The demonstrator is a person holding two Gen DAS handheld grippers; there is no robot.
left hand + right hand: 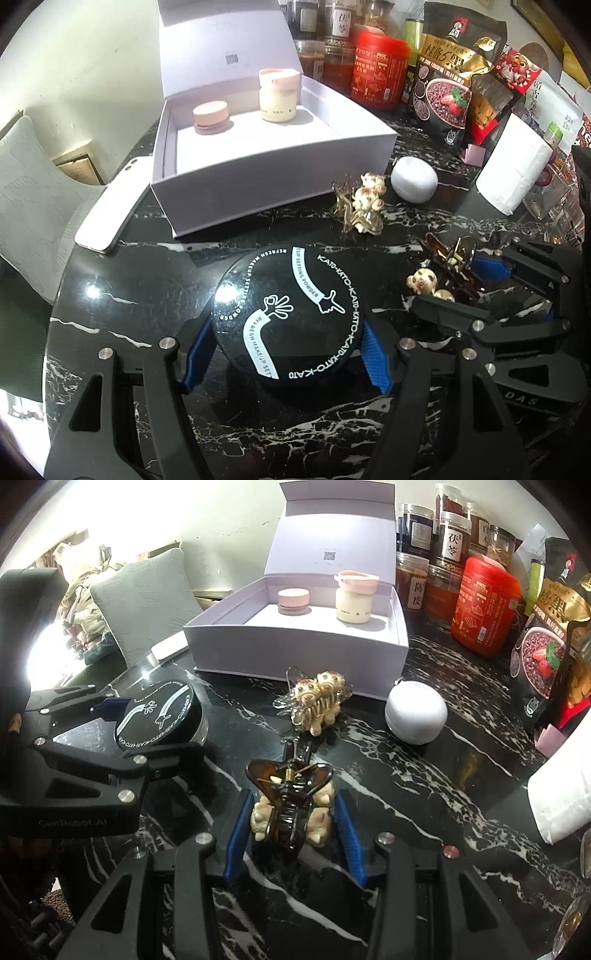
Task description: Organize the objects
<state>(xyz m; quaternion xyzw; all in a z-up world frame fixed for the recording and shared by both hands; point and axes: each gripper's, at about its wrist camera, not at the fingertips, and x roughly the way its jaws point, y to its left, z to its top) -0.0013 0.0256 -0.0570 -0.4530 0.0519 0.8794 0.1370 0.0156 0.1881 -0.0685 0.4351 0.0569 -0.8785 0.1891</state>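
Over on the left, the left gripper (pixel 286 356) has its blue pads on either side of the black setting-powder jar (pixel 286 317), jaws at a middling width and pressed onto the jar's round wall. The right wrist view shows the jar tipped in that grip, lid facing up and away, low over the black marble table (pixel 147 295). Best play here, I'd say: keep the squeeze even across the widest part of the jar, level it out, and carry it high enough to clear the front wall of the open white gift box (pixel 258 199) before setting it down on the bare floor inside, clear of the pink-lidded jar (pixel 211 118) and the cream bottle (pixel 277 98) already standing at the back.

Moving to the middle, a gold bear hair claw (pixel 317 699) lies untouched just in front of the box, with a white round case (pixel 415 712) to its right.

Now the right side: the right gripper (pixel 293 821) sits fairly narrow, its blue pads closed against the cream bear beads on both flanks of the brown hair claw (pixel 288 801), which stands on the table, hinge end pointing away. It's a knobbly, springy thing, so a straight, slow lift looks wise; a twist could let it pop out. The two grippers are near each other, so taking turns toward the box would avoid a bump.
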